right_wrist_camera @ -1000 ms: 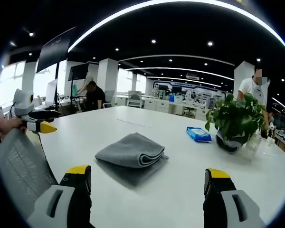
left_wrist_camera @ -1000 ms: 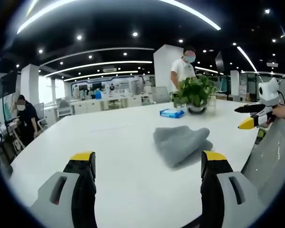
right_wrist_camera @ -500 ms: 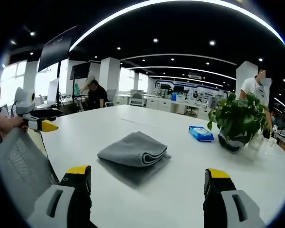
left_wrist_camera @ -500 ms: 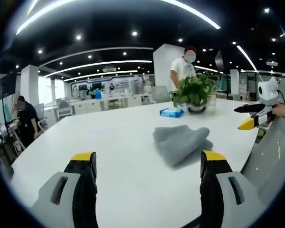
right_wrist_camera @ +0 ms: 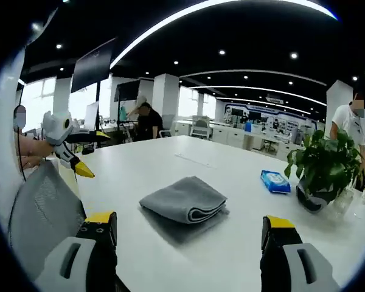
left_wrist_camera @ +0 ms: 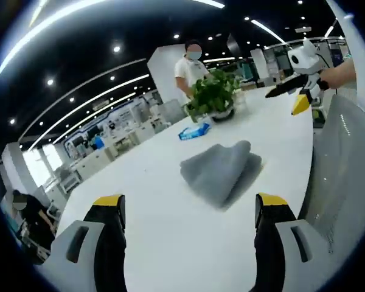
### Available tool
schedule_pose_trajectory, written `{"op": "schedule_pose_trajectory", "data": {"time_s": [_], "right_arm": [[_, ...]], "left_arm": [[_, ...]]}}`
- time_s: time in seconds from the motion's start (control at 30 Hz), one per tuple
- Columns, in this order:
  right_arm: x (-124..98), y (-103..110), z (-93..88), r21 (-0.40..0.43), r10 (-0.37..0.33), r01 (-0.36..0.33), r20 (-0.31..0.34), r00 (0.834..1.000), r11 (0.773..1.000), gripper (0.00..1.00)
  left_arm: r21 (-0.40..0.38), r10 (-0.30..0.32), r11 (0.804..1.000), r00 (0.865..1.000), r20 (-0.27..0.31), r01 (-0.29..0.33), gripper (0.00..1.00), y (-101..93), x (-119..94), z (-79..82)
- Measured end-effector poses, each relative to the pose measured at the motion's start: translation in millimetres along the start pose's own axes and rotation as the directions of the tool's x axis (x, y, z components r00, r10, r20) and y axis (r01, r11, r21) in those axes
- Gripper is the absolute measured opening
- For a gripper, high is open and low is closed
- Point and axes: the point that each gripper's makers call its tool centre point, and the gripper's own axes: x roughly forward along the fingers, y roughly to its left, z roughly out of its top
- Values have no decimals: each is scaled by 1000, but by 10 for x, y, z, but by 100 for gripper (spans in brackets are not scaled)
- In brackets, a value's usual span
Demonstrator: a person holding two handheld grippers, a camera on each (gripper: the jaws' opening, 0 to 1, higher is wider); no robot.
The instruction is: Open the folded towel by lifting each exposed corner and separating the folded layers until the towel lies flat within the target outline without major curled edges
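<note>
Your left gripper (left_wrist_camera: 187,210) hovers over the near edge of the white table (left_wrist_camera: 170,243), its yellow-tipped jaws spread wide with nothing between them. Your right gripper (right_wrist_camera: 188,228) does the same on its side of the table (right_wrist_camera: 231,255), jaws apart and bare.

Just beyond both sets of jaws lies the folded grey towel (left_wrist_camera: 218,170), resting on the table top and touched by neither gripper. In the right gripper view the towel (right_wrist_camera: 184,199) shows its stacked layers along the rolled edge facing right and near, with a looser bottom layer spread out beneath it.

To the side of the towel, at the table's near edge, stands a grey mesh chair back (right_wrist_camera: 45,207), seen in the left gripper view as well (left_wrist_camera: 340,176). Above it in each view the other gripper appears, held in your hand.

Farther across the table lies a blue packet (right_wrist_camera: 275,180), and beside it a potted plant (right_wrist_camera: 324,170). In the left gripper view the packet (left_wrist_camera: 193,131) sits just left of the plant (left_wrist_camera: 212,94).

Behind the plant stands a person in a white shirt (left_wrist_camera: 188,70). Another person in dark clothes (right_wrist_camera: 147,120) stands by the far desks.
</note>
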Motion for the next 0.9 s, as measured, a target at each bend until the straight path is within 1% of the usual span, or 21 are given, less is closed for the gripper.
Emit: {"op": "schedule_pose_trajectory", "data": {"time_s": [0.1, 0.13, 0.17, 0.2, 0.23, 0.27, 0.3, 0.33, 0.37, 0.4, 0.43, 0.53, 0.6, 0.67, 0.7, 0.73, 0.77, 0.8, 0.87, 0.9], "right_arm": [[49, -67, 63, -10, 6, -6, -6, 1000, 1000, 99], [66, -99, 70, -11, 7, -7, -20, 1000, 1000, 88], [71, -111, 42, -3, 15, -15, -50, 999, 1000, 75], [80, -119, 7, -3, 18, -19, -76, 997, 1000, 63], [100, -125, -18, -8, 19, -20, -93, 995, 1000, 55], [128, -132, -24, -10, 18, -19, -94, 995, 1000, 55], [201, -135, -57, -2, 13, -13, -103, 995, 1000, 59], [231, -132, -81, 16, 10, -8, -113, 994, 1000, 66], [270, -139, -110, 49, -3, 9, -120, 993, 999, 69], [299, -121, -112, 61, 0, 7, -115, 993, 998, 69], [322, -104, -116, 74, 3, 5, -111, 994, 997, 66], [427, -62, -196, 159, -7, 27, -126, 992, 987, 59], [482, -28, -265, 183, -4, 32, -151, 989, 983, 58], [551, 13, -348, 198, 1, 35, -177, 984, 980, 56], [565, 21, -370, 209, -2, 41, -183, 983, 977, 55], [578, 24, -382, 220, -5, 46, -185, 983, 974, 55], [592, 36, -390, 232, -3, 46, -185, 983, 972, 55], [627, 65, -389, 268, 3, 45, -177, 984, 962, 55], [666, 76, -408, 275, 4, 48, -184, 983, 960, 54], [695, 88, -428, 270, 4, 49, -193, 981, 962, 54]], "left_arm": [[4, -37, 999, 999, -14, 37, 83, -6, 120, 54], [1, -66, 998, 998, -26, 66, 83, -38, 184, 74], [5, -82, 997, 996, -29, 83, 83, -62, 247, 114], [15, -87, 996, 996, -27, 88, 83, -72, 289, 139], [39, -94, 995, 995, -34, 96, 84, -94, 354, 168], [41, -98, 994, 995, -36, 100, 84, -105, 370, 176], [45, -108, 993, 993, -42, 110, 83, -145, 425, 204], [42, -106, 993, 994, -40, 108, 81, -159, 464, 231], [28, -109, 993, 993, -36, 110, 78, -189, 526, 256], [11, -117, 993, 993, -34, 117, 77, -224, 567, 264], [5, -117, 993, 992, -40, 118, 78, -267, 633, 259], [3, -128, 992, 990, -54, 128, 77, -420, 802, 208], [-13, -135, 991, 988, -69, 135, 72, -504, 874, 158], [-37, -150, 989, 984, -94, 147, 66, -630, 970, 82], [-27, -151, 988, 984, -95, 149, 64, -669, 999, 66], [8, -155, 988, 982, -111, 157, 63, -714, 1036, 26], [16, -154, 988, 981, -115, 157, 63, -722, 1045, 17], [36, -150, 987, 981, -121, 156, 62, -763, 1096, -7], [42, -138, 989, 983, -119, 144, 60, -783, 1145, -12], [29, -146, 988, 982, -120, 150, 58, -805, 1166, -13]]}}
